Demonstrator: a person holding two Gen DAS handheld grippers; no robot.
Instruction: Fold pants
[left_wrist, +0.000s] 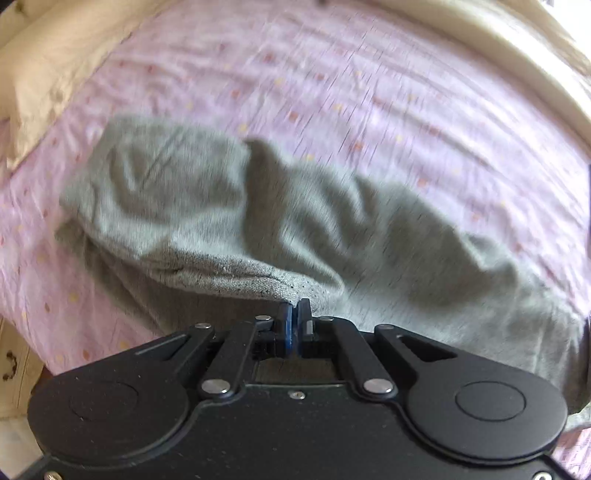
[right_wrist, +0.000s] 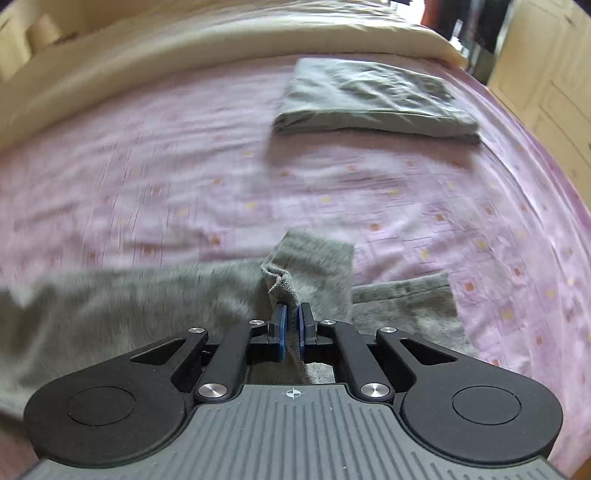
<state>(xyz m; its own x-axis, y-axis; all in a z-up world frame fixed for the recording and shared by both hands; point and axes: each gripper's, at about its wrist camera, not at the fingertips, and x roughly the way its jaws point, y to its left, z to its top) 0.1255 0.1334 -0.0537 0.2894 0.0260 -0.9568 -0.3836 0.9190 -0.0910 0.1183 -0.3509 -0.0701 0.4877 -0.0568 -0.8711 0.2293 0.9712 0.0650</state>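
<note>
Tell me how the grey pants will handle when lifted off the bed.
Probably floppy: the grey pants sag in deep folds below the left tool. Likely light, since a thin pinch in the right tool carries a bunched edge. The knit looks grippy, not slippery.

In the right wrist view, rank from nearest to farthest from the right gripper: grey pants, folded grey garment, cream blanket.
1. Grey knit pants, pinched in the right gripper.
2. Folded grey garment, farther up the bed, right of centre.
3. Cream blanket, along the far edge.

Grey pants (left_wrist: 332, 229) blurred, cut off at right frame edge, pink bedsheet (left_wrist: 332, 74) pattern smeared, upper frame
</note>
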